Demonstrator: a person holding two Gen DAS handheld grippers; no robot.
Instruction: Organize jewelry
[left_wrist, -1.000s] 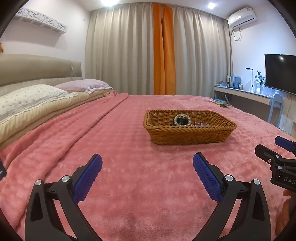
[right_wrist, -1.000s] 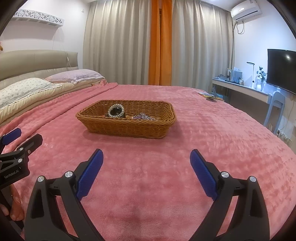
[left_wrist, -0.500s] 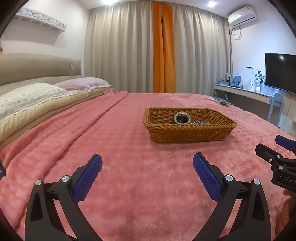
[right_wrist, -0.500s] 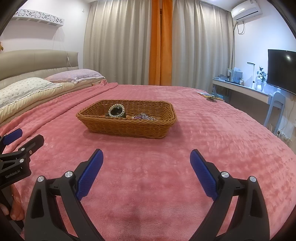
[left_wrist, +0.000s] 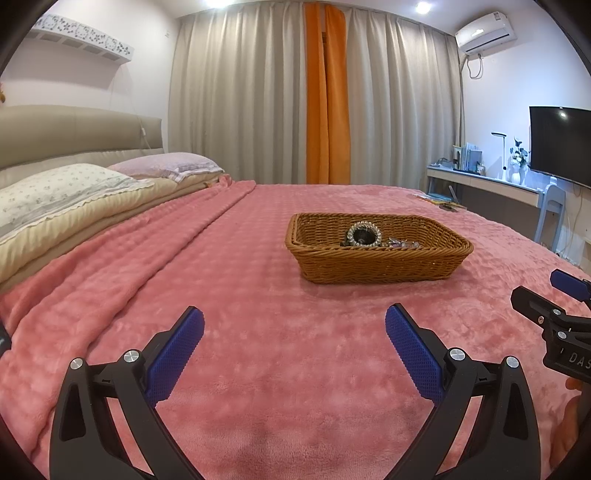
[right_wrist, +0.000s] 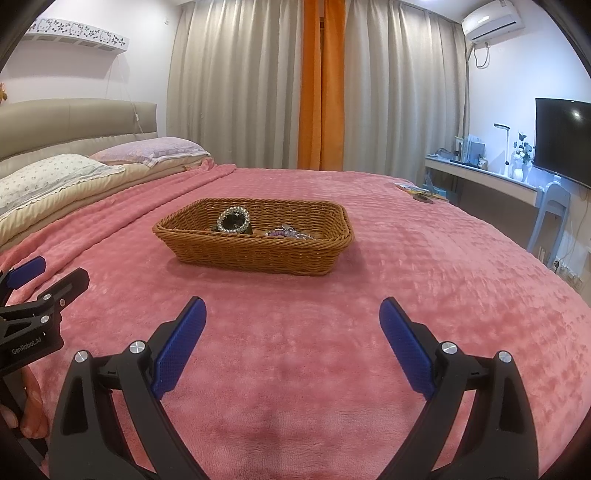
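Observation:
A brown wicker basket (left_wrist: 376, 258) stands on the pink bedspread, also in the right wrist view (right_wrist: 255, 251). Inside it a sparkly ring-shaped bracelet (left_wrist: 364, 235) stands upright, seen too from the right (right_wrist: 232, 220), with a purple beaded piece (right_wrist: 286, 233) beside it. My left gripper (left_wrist: 294, 334) is open and empty, low over the blanket, well short of the basket. My right gripper (right_wrist: 292, 325) is open and empty, also short of the basket. Each gripper shows at the edge of the other's view.
The pink blanket (left_wrist: 258, 295) covers the whole bed. Pillows (left_wrist: 55, 192) and a headboard are at the left. A desk (left_wrist: 487, 184), chair and TV stand at the right. Small items (right_wrist: 421, 192) lie on the bed's far right edge.
The left view has dipped slightly, so the basket sits a little higher in its frame. The right view is nearly unchanged. Both grippers stay open.

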